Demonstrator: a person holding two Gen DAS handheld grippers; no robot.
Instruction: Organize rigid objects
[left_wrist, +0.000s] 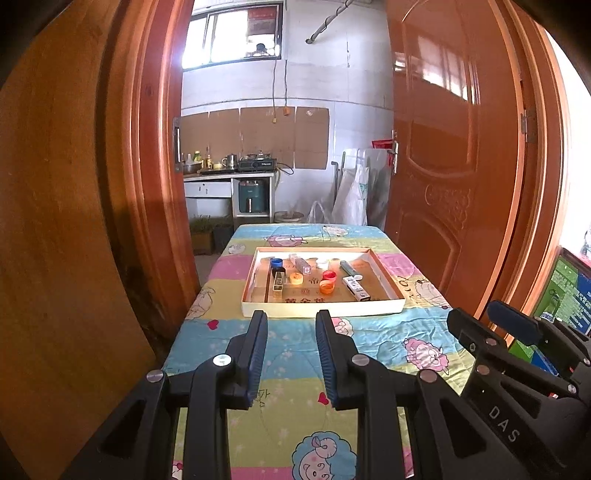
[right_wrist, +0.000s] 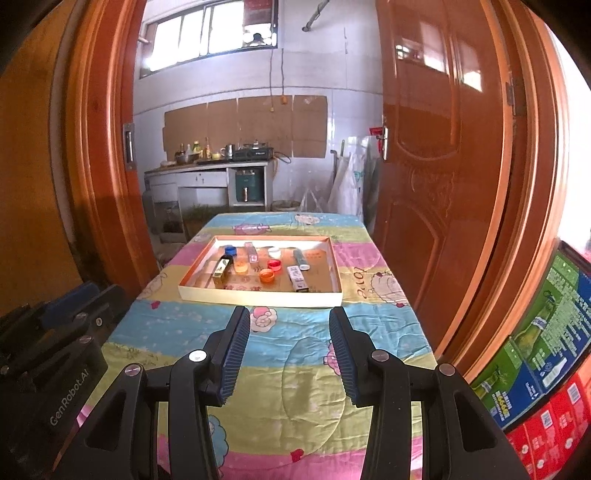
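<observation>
A shallow cardboard tray lies on the cartoon-print tablecloth. Inside it are bottle caps: blue, red, orange, white and a yellow one. Small boxes lie there too, a white one and a gold one. My left gripper hovers open and empty over the cloth, short of the tray. Beside it, my right gripper is open and empty as well.
An open wooden door stands right of the table, a door frame left. Stacked printed cartons sit at the lower right. Behind the table is a kitchen counter with pots and bottles.
</observation>
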